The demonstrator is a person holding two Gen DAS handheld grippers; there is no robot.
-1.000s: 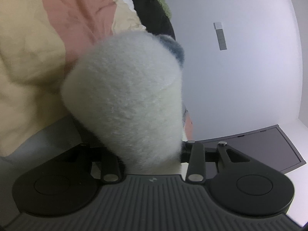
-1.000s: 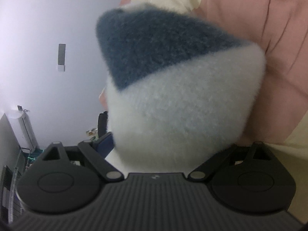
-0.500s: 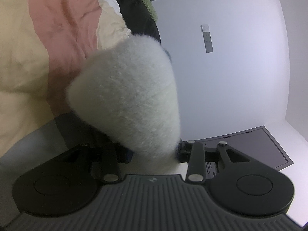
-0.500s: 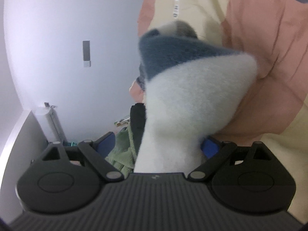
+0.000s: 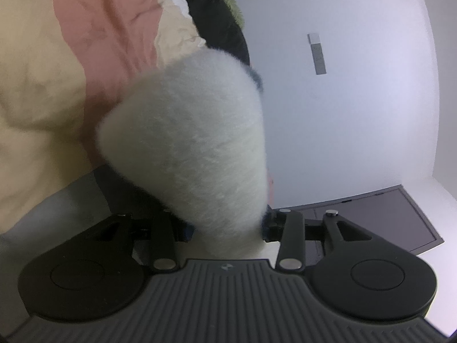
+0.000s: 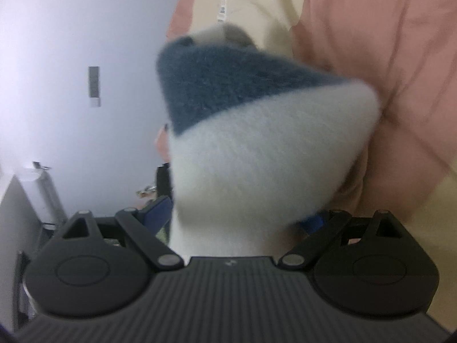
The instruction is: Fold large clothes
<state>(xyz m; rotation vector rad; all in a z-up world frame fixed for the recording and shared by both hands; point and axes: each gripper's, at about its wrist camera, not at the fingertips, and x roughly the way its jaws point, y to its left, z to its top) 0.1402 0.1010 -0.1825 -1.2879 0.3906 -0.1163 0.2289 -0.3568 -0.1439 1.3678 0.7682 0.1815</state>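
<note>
In the left wrist view, a thick fold of the fluffy white garment (image 5: 188, 148) is pinched by the left gripper (image 5: 228, 225), whose jaws have just been opening a little, above the pink and cream bedding (image 5: 94, 45). In the right wrist view, the garment's blue-and-white part is clamped by the right gripper (image 6: 237, 223). If the left jaws are loosened more, that corner could be dropped and the fold spoiled.

Fuzzy fleece garment (image 5: 185, 143); matt creased cotton bedcover (image 5: 42, 100)
</note>
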